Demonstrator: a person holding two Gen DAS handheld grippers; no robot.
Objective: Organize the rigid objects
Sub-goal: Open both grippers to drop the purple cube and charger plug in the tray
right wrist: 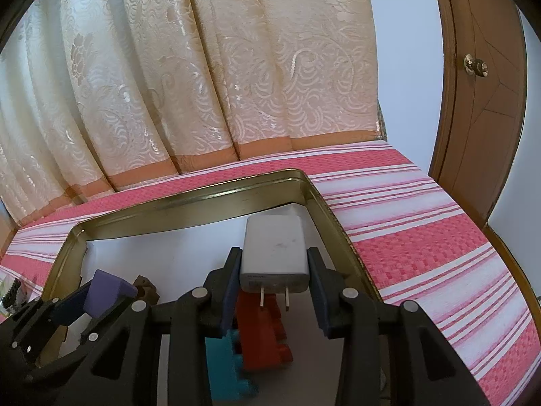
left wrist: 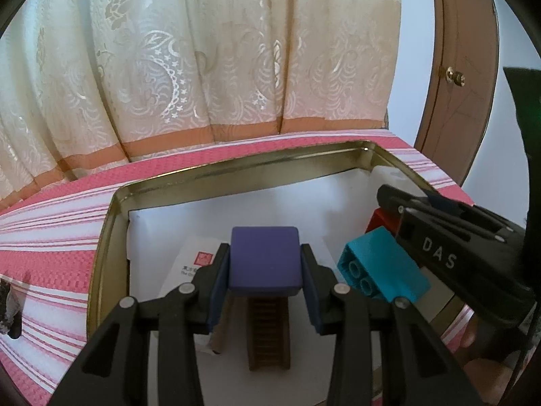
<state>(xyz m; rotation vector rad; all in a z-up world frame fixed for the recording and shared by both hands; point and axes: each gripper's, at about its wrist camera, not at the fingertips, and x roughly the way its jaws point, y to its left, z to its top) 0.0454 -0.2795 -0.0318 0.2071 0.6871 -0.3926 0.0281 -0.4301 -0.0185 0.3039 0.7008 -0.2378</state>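
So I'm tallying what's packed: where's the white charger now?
Right wrist view, centre: the charger sits between the right gripper's jaws, above the red block, inside the tin.

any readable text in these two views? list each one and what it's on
"DAS": white letters on the side of the right gripper, as the left wrist view shows it.
White card under the left gripper: red seal and a printed line, too small to read.
White charger in the right gripper: faint print on the prong end, too blurred to read.
No other text.
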